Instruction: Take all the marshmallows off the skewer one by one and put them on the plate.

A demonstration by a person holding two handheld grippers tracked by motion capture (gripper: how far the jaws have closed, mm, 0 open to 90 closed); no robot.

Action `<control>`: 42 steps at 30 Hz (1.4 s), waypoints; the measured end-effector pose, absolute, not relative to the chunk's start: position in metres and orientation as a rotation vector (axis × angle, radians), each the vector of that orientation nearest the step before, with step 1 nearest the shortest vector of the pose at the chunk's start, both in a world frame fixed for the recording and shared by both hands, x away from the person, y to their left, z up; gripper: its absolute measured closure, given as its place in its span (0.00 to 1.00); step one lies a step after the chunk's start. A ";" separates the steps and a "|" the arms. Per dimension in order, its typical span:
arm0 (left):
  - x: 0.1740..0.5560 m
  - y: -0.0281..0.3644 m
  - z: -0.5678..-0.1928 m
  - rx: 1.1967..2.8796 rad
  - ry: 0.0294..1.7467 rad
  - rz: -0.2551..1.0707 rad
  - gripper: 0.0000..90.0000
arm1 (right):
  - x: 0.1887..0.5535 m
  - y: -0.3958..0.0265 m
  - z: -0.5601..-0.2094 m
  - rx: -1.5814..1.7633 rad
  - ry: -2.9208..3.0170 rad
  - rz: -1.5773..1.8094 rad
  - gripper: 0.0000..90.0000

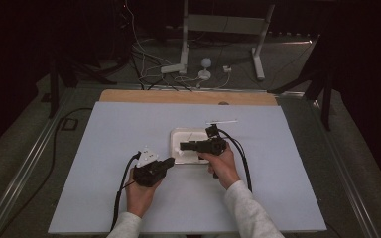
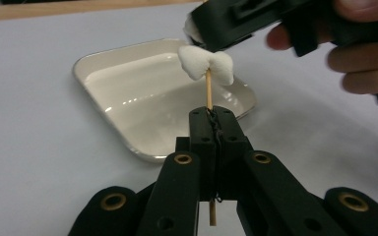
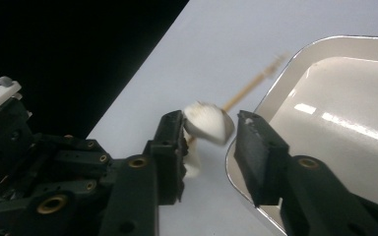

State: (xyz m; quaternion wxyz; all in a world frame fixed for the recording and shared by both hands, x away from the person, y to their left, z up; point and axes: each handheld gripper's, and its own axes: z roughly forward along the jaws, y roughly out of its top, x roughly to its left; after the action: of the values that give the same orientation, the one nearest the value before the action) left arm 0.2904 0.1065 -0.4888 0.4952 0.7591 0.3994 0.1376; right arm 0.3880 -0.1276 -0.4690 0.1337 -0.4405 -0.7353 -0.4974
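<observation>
On the left, the left gripper (image 1: 170, 162) has its jaws squeezed tight on a thin wooden stick (image 2: 208, 91), so the stick stands steady and points up and away from the hand. A soft white marshmallow (image 2: 205, 64) sits on the far end of that stick, up in the air over the near edge of the shiny white tray (image 1: 177, 154). I think the stick is held still like this so the other hand can work on the marshmallow without it wobbling. The tray lies in the middle of the pale blue tabletop (image 1: 104, 148), most likely to catch anything that drops. On the right, the right gripper (image 3: 210, 129) has its jaws partly open around the marshmallow; one jaw looks to touch it, the other stands just beside it, with a small gap.
</observation>
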 end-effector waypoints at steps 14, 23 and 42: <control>0.288 0.106 -0.485 1.851 0.958 0.383 1.00 | 0.388 -0.129 -0.465 -1.323 -2.040 -1.511 0.86; 0.284 0.107 -0.482 1.851 0.961 0.416 1.00 | 0.388 -0.123 -0.459 -1.350 -2.042 -1.546 0.88; 0.281 0.107 -0.480 1.874 0.968 0.460 1.00 | 0.387 -0.116 -0.455 -1.415 -2.022 -1.596 0.90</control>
State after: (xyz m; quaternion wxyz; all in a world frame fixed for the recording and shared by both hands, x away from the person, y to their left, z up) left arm 0.2808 0.1072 -0.4802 0.4720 0.7653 0.3953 0.1878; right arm 0.3869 -0.1162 -0.4551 0.1011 -0.4791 -0.6844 -0.5402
